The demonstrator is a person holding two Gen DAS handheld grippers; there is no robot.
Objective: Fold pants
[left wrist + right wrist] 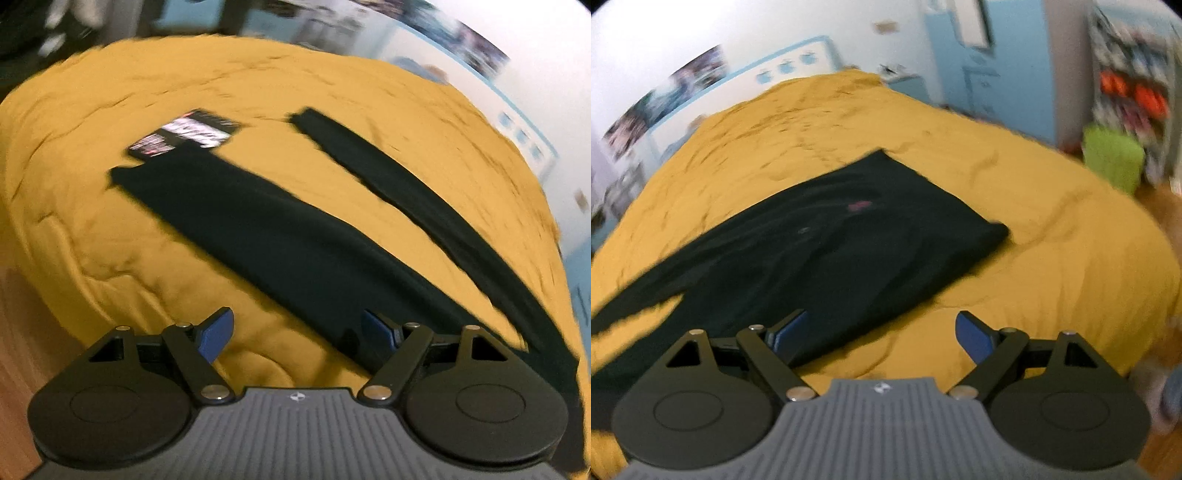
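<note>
Black pants point(280, 240) lie spread flat on a mustard-yellow bed cover point(110, 229). The left wrist view looks along both legs, one wide point(258, 229), one narrow point(406, 192), with a printed tag point(184, 134) at the near leg's cuff. My left gripper point(297, 332) hangs open above the near leg's edge, nothing between its blue pads point(216, 334). The right wrist view shows the waist end of the pants point(831, 240). My right gripper point(882, 338) is open over the near edge of the waist, apart from the cloth.
The yellow cover point(1052, 221) fills most of both views. Wooden floor point(22, 332) shows beside the bed on the left. A green box point(1112, 162) and shelves point(1134, 85) stand at the far right. A pale wall with pictures point(665, 99) runs behind the bed.
</note>
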